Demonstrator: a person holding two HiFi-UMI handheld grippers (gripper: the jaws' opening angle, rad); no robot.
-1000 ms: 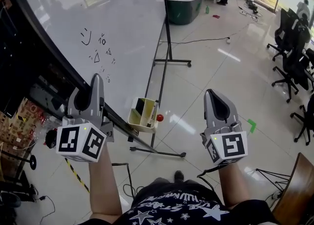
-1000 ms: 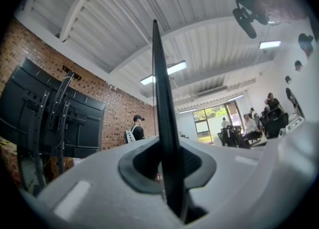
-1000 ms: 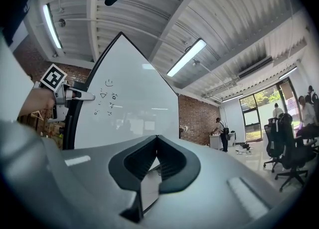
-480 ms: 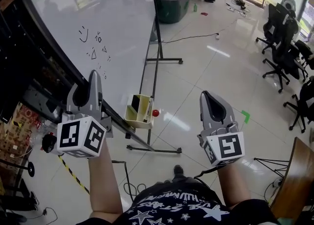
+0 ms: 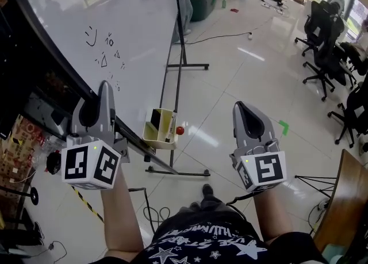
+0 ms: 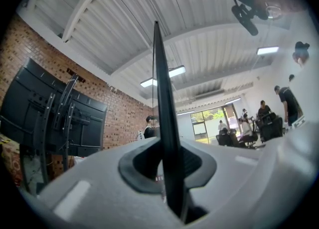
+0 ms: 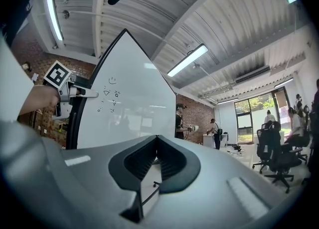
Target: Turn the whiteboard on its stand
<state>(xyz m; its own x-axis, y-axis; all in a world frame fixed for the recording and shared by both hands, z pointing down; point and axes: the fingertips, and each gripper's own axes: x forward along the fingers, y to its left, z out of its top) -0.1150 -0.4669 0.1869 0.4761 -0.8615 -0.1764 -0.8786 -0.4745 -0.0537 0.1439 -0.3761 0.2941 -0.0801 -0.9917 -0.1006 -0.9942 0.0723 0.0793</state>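
At the upper left of the head view the whiteboard (image 5: pixel 132 21) fills the frame. Its dark rim runs diagonally down toward the centre, and a few small doodles mark its face. The left tongs (image 5: pixel 105 86), at left centre, pinch that rim: in the left gripper view the board's thin dark edge stands straight up between the pads, which press on it. Just right of them a pale pen tray (image 5: pixel 161 129) hangs off the rim, and the stand (image 5: pixel 172 79) drops behind it to feet on the tiled floor (image 5: pixel 247 84). Right of centre the right tongs (image 5: pixel 242 107) hang over the floor, pressed together on nothing, well apart from the board. Office chairs (image 5: pixel 325 44) line the right edge. The step in hand looks like the turn itself, with the grip set; how far the board has pivoted I can't judge through this wide lens. The next move calls for the left hand to swing the rim about the stand's pivot, with the right tongs free to brace the board.
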